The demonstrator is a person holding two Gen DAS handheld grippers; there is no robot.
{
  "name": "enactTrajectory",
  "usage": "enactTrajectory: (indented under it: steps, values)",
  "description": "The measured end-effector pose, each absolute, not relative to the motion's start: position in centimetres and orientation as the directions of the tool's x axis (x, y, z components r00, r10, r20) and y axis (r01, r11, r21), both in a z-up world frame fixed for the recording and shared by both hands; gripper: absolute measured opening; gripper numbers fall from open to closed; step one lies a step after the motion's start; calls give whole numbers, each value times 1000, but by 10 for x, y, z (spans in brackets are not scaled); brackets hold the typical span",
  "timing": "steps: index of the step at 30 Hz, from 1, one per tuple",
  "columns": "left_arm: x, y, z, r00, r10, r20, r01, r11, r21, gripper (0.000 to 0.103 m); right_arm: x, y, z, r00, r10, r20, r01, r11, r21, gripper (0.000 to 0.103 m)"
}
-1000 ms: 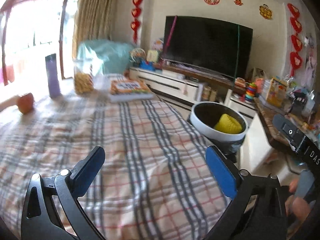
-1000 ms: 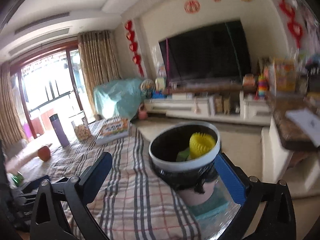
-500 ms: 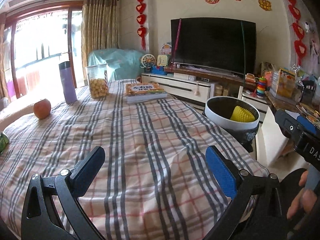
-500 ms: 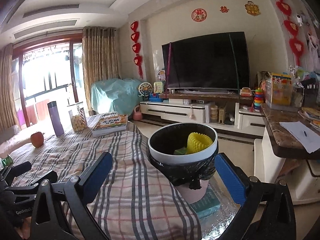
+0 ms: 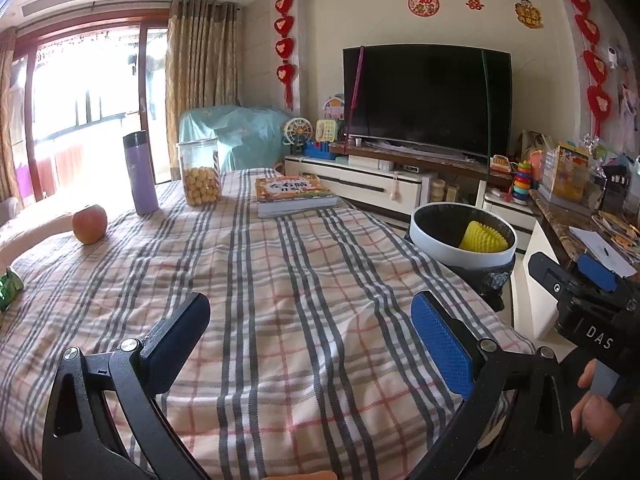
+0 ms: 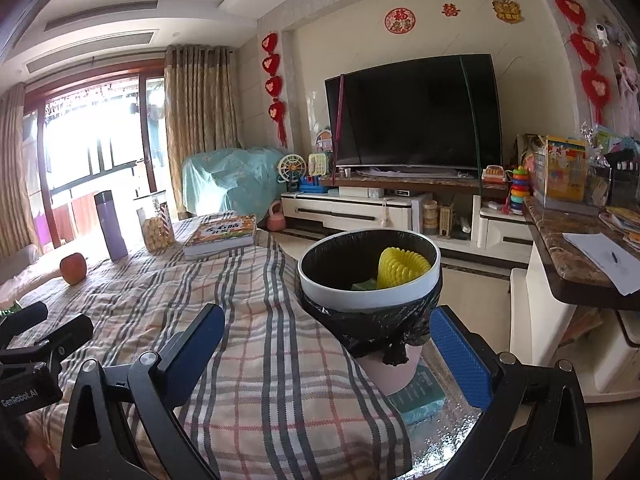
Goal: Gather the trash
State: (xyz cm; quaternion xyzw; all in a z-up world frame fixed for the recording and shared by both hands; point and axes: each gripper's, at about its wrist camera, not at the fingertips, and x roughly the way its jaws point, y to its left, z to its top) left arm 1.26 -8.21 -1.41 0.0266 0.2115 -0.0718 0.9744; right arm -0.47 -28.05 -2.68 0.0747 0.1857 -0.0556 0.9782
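A white-rimmed bin (image 6: 370,292) lined with a black bag stands at the table's right edge, holding a yellow ribbed foam piece (image 6: 402,268) and something green. In the left wrist view the same bin (image 5: 464,236) is ahead to the right. My right gripper (image 6: 326,346) is open and empty, just in front of the bin. My left gripper (image 5: 310,334) is open and empty over the plaid tablecloth (image 5: 280,280). A green crumpled wrapper (image 5: 9,286) lies at the far left edge of the cloth. The right gripper's body (image 5: 588,300) shows at the right, held by a hand.
On the far part of the table stand an apple (image 5: 89,224), a purple flask (image 5: 140,172), a jar of snacks (image 5: 199,171) and a book (image 5: 294,194). A TV unit (image 5: 400,184) lies beyond and a marble counter (image 6: 576,256) with papers runs along the right.
Both views have tilted up and steadied, and the left view has pulled back, so more of the table shows. The green wrapper has come into view at left. Both grippers have stayed open.
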Motion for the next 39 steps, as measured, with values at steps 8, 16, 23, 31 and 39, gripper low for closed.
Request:
enactTrajectory:
  steps: [8,16,23,31,39]
  values:
    - [12,-81,-14,904,-118,-410,140,990,25,103,-6,-279,-26,926,-73,-370,129,983,128,103]
    - [12,-79,-14,907,-112,-406,134,991,26,103,-7,-277,-27,927,-63,-370,119,984,129,103]
    - [12,-79,-13,906,-119,-406,139,990,21,103,-7,-276,-26,928,-59,-369,115,985,130,103]
    - [12,-79,-13,906,-118,-405,139,990,22,103,-7,-274,-27,928,-51,-369,107,985,132,103]
    - [11,-80,-12,907,-120,-405,141,990,23,103,-9,-273,-26,929,-47,-367,103,985,136,103]
